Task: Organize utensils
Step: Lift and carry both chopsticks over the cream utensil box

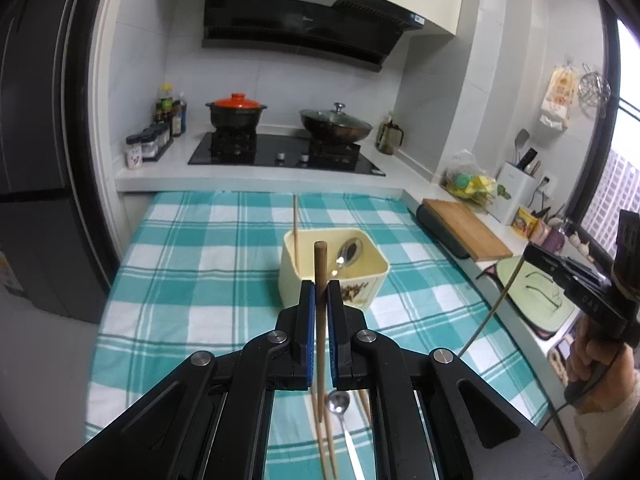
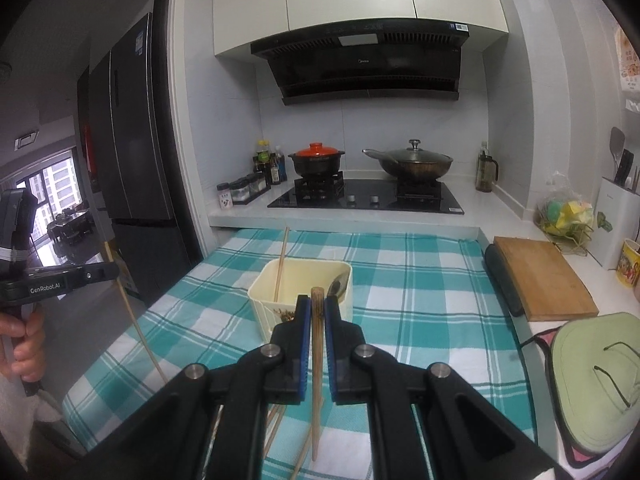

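Both grippers, left (image 1: 320, 300) and right (image 2: 317, 312), each clamp one chopstick (image 1: 320, 276); tips may miss the bin (image 1: 372, 280) or knock it over.

One cream tub (image 1: 334, 276), two spoons (image 1: 349, 254) (image 1: 340, 412), two pots (image 1: 236, 114) (image 1: 335, 124) far on the hob, one cutting board (image 1: 466, 232) right.

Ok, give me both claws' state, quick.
Left claw: shut on a wooden chopstick.
Right claw: shut on another wooden chopstick.
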Demonstrator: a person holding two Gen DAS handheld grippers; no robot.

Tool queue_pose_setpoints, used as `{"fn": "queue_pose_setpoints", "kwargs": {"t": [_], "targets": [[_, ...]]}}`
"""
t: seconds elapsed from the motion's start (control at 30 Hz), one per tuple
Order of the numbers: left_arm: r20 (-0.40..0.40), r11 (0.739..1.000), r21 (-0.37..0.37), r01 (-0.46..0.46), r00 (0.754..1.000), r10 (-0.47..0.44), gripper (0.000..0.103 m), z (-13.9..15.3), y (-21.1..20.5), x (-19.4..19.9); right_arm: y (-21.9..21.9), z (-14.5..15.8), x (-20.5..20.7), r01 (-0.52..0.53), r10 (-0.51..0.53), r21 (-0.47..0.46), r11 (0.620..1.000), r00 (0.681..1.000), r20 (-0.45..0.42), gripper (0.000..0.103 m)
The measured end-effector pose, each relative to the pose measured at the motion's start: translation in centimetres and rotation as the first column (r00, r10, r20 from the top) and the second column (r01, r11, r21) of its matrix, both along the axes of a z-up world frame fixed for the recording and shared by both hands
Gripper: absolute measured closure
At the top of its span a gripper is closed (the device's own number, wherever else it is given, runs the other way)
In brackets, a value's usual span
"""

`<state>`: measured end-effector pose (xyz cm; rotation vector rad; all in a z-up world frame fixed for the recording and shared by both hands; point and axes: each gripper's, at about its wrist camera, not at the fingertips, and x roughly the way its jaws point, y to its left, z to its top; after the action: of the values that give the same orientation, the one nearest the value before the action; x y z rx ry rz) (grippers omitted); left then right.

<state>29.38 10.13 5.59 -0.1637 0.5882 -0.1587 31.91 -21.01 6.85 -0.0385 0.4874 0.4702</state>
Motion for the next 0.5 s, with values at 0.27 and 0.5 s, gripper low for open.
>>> {"fn": "queue_pose_setpoints", "kwargs": {"t": [0.27,0.5], "targets": [[0.119,0.999,0.042,-0.016,0.993,0.011,0.099,6.2,-1.4,4.5,2.9,5.6,4.1,-0.030,0.027,0.024,0.999,0.996,0.085,0.096],[0.181,0.997,0.060,-0.045,0.983,0.034,0.099,7.9,-2.6,9.9,5.7,8.6,9.3,-0.011,0.004,0.036,0.999,0.982,0.186,0.096]]}}
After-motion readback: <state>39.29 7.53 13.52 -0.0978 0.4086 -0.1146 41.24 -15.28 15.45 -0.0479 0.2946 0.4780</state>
